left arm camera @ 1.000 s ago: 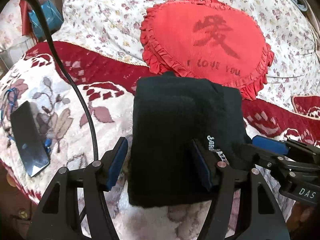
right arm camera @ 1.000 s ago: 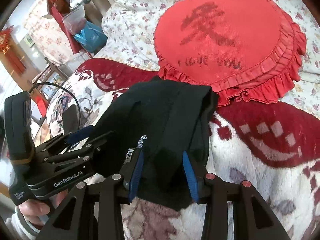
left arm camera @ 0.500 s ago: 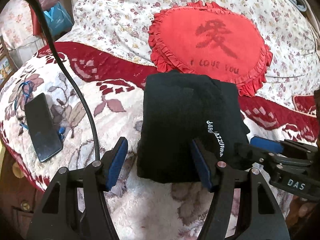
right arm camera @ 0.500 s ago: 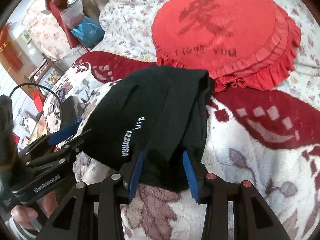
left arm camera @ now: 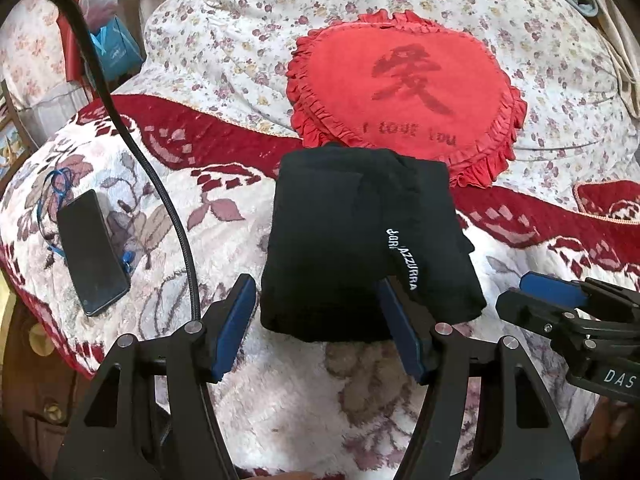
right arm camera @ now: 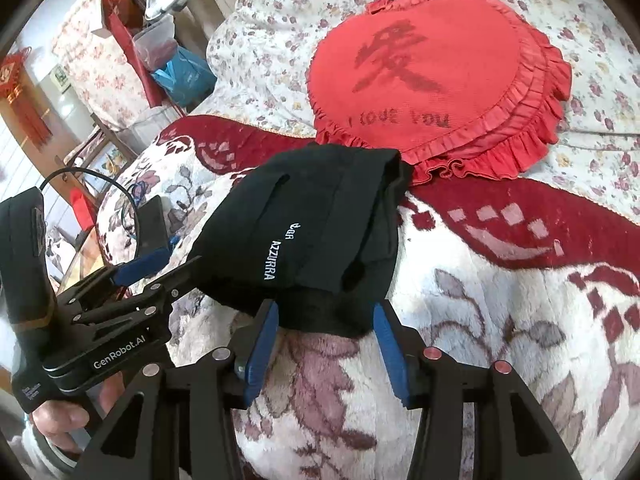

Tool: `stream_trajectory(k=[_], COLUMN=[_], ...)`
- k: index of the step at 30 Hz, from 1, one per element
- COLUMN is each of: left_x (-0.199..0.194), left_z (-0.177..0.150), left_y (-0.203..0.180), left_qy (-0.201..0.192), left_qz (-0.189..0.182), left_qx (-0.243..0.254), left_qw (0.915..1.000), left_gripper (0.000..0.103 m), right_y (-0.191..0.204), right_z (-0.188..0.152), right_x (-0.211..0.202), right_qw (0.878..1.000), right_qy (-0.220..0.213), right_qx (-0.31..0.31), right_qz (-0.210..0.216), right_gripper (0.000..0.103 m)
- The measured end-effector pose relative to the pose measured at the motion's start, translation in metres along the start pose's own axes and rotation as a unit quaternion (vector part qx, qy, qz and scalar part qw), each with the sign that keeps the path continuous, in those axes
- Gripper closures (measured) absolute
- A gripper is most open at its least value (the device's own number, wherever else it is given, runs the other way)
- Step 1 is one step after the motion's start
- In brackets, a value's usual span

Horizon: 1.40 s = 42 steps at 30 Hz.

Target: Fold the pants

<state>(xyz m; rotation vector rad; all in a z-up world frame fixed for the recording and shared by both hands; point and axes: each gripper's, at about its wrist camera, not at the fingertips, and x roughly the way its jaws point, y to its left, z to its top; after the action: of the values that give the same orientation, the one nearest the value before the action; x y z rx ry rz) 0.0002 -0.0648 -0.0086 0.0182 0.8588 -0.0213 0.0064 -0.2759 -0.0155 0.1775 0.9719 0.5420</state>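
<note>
The black pants point(left arm camera: 352, 240) lie folded into a compact rectangle on the blanket, white lettering facing up, also seen in the right wrist view point(right arm camera: 320, 232). My left gripper point(left arm camera: 314, 296) is open at the bundle's near edge; its left pad stands apart from the cloth. From the right wrist view the left gripper point(right arm camera: 168, 266) sits at the bundle's left side. My right gripper point(right arm camera: 326, 312) has its jaws opening, with the near hem lying slack between the pads. In the left wrist view the right gripper point(left arm camera: 532, 298) stands just off the bundle's right corner.
A red heart cushion point(left arm camera: 404, 92) leans on a floral quilt point(left arm camera: 224, 40) just behind the pants. A dark phone point(left arm camera: 92, 252) lies on the red and white blanket point(left arm camera: 304, 392) at the left. A black cable point(left arm camera: 160, 184) crosses there. A hand point(right arm camera: 60, 412) holds the left gripper.
Both grippers have drawn back from the pants toward the near side. The right jaws widened and let the hem go. The bundle stays flat on the blanket.
</note>
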Motion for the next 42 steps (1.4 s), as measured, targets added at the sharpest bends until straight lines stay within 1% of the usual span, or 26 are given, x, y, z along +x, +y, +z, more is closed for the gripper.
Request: stream_trajectory(k=[8,16,21,28,31,35,42], left_x=[-0.006,-0.006,-0.003,0.005,0.004,0.002,0.001], left_z=[-0.005,-0.007,-0.007,-0.005,-0.004,-0.004,-0.004], left_y=[-0.007,-0.008,-0.007,-0.003,-0.002,-0.001,0.004], left_qy=[0.001,0.003,0.007,0.015,0.014,0.010,0.013], left_qz=[0.000,-0.002,-0.007,-0.004,0.000,0.005,0.004], left_qx=[0.007,0.006,0.005,0.004,0.004,0.003,-0.004], left_qw=[1.0000,1.0000,0.9999,0.9999,0.9999,0.9999,0.9999], left_gripper=[0.038,0.038,0.038,0.038,0.038,0.038,0.038], right_y=[0.004,0.000,-0.003,-0.003,-0.001,0.003,0.005], right_z=[-0.006,-0.007,-0.008,-0.006,-0.004,-0.001,-0.002], right_x=[-0.004,-0.001,0.003,0.008,0.008,0.001,0.002], right_qw=[1.000,1.000,1.000,1.000,1.000,1.000,1.000], right_qy=[-0.002,0.005,0.012,0.019,0.014,-0.008,0.000], right_qx=[-0.004,0.007,0.014,0.014,0.011,0.008,0.002], right_qz=[-0.002,-0.001,0.000,-0.002,-0.008,-0.017,-0.021], right_gripper=[0.054,0.053,0.053,0.053,0.053,0.053,0.052])
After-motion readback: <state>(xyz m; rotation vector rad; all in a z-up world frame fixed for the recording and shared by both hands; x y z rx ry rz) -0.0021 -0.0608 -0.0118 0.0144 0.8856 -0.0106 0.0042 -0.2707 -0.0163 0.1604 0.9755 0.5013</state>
